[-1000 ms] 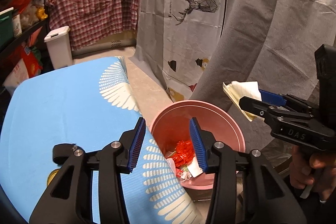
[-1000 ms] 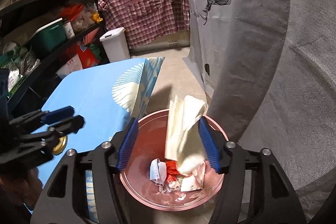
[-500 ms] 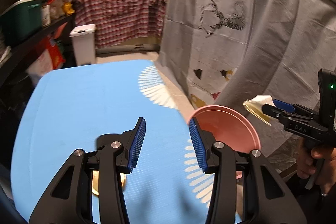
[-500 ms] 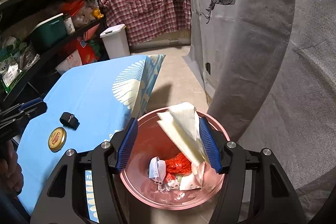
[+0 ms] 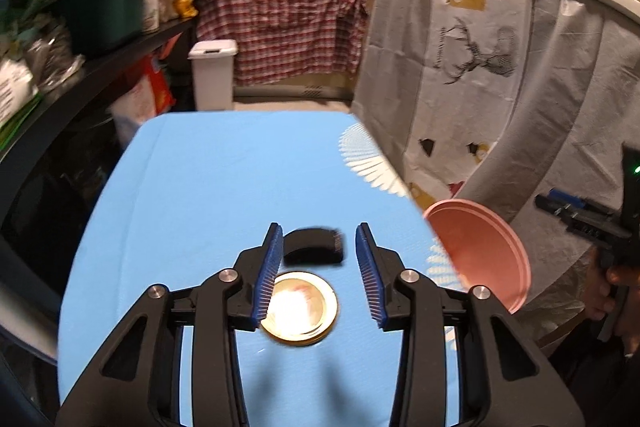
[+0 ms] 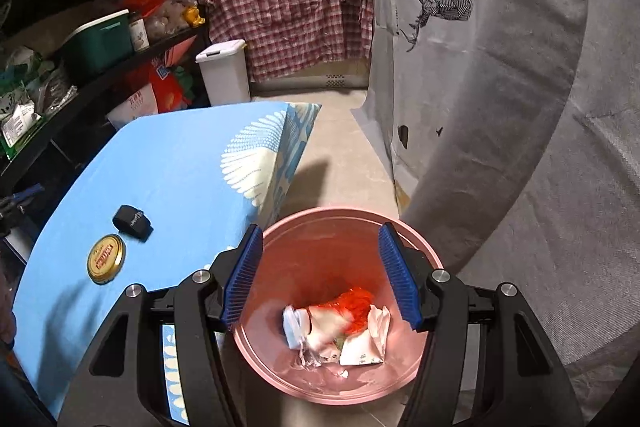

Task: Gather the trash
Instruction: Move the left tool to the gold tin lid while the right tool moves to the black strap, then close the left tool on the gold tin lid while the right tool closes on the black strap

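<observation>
Left gripper: my left gripper (image 5: 316, 275) sits low in the middle of its own view, above the blue table (image 5: 208, 195). Its jaws have just been closing and stand at a moderate gap, pads pressing on nothing.
Between the left jaws: the black band (image 5: 314, 247) shows in the gap near the tips, lying on the table. The gold round lid (image 5: 300, 309) lies just below it in the frame, partly behind the left pad. Both are blurred, so I cannot tell whether they touch.
Right gripper: my right gripper (image 6: 320, 275) is low centre in its view, over the pink bin (image 6: 416, 247), jaws wide apart and empty.
Trash: a crumpled white tissue (image 6: 320, 327), a red wrapper (image 6: 356, 307) and other white scraps lie at the bottom of the bin.
Bin: it stands on the floor, just beside the table's right edge, at the right of the left view.
Left on the table: in the right view, the band and lid lie at the left of the frame, close together.
Hand: at the far right edge of the left view I see a hand (image 5: 616, 291) gripping the right tool's handle.
</observation>
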`<state>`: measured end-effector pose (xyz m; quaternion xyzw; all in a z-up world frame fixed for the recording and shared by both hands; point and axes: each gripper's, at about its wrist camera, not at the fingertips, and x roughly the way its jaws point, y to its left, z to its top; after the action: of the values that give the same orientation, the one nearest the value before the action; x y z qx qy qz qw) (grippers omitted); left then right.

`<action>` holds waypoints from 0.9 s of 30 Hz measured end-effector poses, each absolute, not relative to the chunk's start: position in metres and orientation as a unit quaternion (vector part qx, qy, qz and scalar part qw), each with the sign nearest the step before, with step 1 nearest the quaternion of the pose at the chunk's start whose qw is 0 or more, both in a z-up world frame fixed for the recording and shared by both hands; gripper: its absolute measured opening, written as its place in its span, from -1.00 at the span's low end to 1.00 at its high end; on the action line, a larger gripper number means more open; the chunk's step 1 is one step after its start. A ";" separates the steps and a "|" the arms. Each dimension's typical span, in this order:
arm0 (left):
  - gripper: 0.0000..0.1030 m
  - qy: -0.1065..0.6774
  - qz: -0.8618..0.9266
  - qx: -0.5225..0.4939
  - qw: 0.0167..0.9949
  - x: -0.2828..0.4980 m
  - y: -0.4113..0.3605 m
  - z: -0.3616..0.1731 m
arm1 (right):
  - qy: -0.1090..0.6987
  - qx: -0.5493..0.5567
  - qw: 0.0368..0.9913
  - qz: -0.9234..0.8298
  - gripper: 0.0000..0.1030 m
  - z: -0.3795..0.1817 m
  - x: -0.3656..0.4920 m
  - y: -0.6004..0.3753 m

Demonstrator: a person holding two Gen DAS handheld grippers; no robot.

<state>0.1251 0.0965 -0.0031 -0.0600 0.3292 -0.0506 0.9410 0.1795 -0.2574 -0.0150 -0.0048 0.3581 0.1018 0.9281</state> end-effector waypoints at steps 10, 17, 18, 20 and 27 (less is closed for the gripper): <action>0.17 0.376 -0.040 -0.044 0.925 0.131 0.102 -0.050 | 0.335 -0.010 0.932 0.138 0.17 -0.006 0.176 -0.220; 0.47 0.415 -0.038 -0.034 0.908 0.144 0.086 -0.080 | 0.327 -0.040 0.931 0.160 0.17 -0.008 0.170 -0.202; 0.47 0.422 -0.035 -0.033 0.905 0.146 0.085 -0.085 | 0.327 -0.041 0.930 0.161 0.17 -0.009 0.170 -0.203; 0.49 0.432 -0.030 -0.032 0.901 0.150 0.083 -0.092 | 0.328 -0.040 0.930 0.161 0.17 -0.009 0.171 -0.204; 0.53 0.452 -0.019 -0.027 0.891 0.158 0.079 -0.107 | 0.327 -0.038 0.929 0.168 0.17 -0.010 0.173 -0.197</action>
<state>0.1575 0.0791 -0.1068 -0.0270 0.4521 -0.0186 0.8914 0.1731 -0.1974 -0.0103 -0.0381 0.3271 0.1680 0.9291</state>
